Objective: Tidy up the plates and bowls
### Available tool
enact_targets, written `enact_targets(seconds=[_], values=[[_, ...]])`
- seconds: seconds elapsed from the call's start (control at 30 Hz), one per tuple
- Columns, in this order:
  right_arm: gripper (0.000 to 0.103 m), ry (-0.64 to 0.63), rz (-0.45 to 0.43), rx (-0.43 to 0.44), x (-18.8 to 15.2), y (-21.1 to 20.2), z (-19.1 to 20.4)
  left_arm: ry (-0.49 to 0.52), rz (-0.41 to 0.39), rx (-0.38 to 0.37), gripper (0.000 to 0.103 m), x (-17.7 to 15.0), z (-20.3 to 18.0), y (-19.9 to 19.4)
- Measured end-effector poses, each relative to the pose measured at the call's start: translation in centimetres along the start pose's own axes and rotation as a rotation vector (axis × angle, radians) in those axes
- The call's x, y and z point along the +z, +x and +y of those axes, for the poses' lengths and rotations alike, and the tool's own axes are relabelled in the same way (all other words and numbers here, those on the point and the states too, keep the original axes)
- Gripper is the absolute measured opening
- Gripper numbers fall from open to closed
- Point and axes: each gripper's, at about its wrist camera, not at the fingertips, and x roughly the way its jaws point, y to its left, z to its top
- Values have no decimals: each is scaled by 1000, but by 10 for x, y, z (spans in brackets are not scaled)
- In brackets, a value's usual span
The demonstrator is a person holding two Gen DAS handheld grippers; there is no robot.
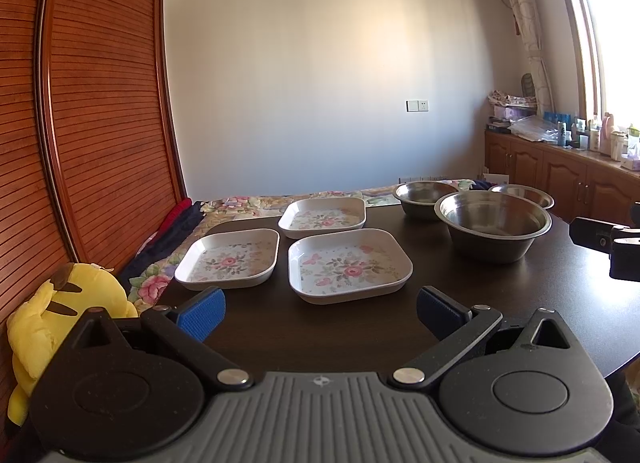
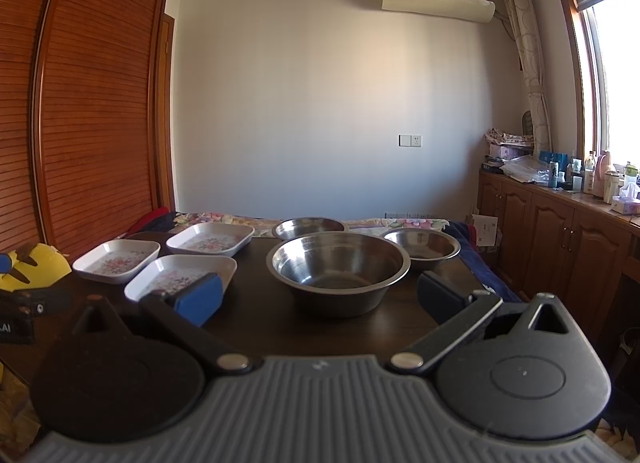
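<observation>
Both grippers, left (image 1: 320,313) and right (image 2: 318,297), hung spread and empty above the desk's (image 1: 320,335) near edge; 3 floral plates (image 1: 349,265) sat left, 3 steel bowls (image 2: 338,265) right.

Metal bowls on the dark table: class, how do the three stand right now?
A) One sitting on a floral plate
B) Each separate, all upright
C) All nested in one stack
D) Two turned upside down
B: the large bowl stands in front, with the far left bowl and the far right bowl behind it, each open side up and unstacked.
</observation>
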Motion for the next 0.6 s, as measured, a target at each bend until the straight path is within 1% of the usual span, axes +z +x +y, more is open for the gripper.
enact_targets(seconds=[0.6], values=[[103, -1, 1, -1, 1, 0, 1, 1, -2, 1, 103, 2, 0, -1]])
